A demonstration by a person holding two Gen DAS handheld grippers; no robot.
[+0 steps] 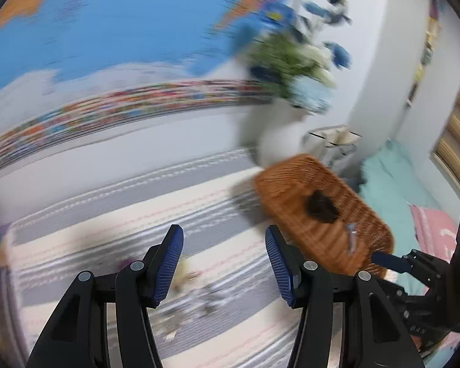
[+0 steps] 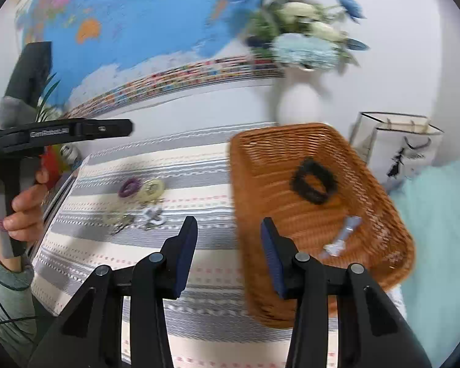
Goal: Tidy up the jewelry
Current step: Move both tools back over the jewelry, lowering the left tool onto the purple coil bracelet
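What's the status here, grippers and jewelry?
Both claws, left and right, open, empty. Black scrunchie and blue clip in wicker basket; purple hair tie and others on cloth. Nothing blocking.

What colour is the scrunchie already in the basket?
Black scrunchie, lying in the orange wicker basket; clearest in the right wrist view.

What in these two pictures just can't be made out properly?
- Small pieces on the striped cloth, left wrist view: motion blur smears them, and the left gripper partly covers them.
- Pale blue item in the wicker basket, right wrist view: too blurred to identify.
- Basket's near corner: hidden behind the right gripper.
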